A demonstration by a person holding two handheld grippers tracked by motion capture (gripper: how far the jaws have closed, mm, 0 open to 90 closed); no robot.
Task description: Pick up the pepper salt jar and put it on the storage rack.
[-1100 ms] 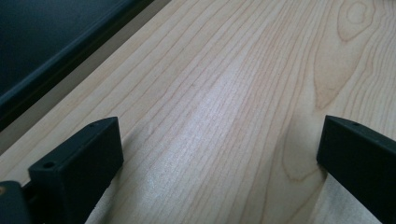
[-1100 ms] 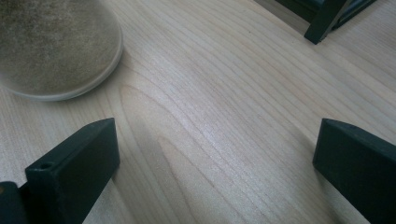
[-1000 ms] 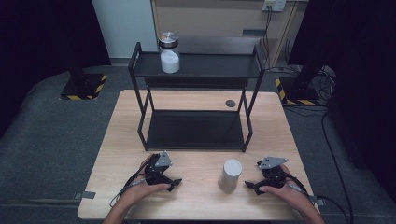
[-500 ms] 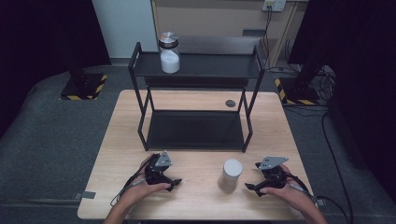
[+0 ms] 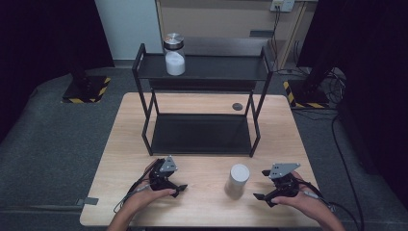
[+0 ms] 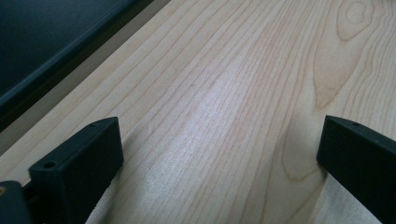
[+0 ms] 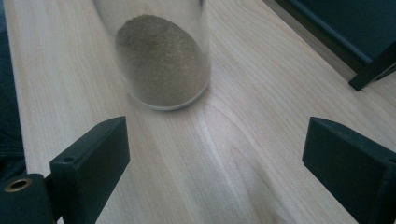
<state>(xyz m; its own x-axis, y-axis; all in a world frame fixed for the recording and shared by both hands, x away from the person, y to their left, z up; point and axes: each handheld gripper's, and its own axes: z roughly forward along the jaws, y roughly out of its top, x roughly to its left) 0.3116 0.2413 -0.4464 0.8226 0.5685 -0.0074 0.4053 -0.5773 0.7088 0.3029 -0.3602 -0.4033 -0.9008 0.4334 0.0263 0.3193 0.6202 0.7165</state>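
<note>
White jar upright, just beside right hand-held gripper, untouched

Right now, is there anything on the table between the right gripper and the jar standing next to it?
Nothing visible. The right gripper has its jaws apart and empty, and bare wooden table runs from them to the jar. The black shelf rack stands farther back, off that path.
</note>
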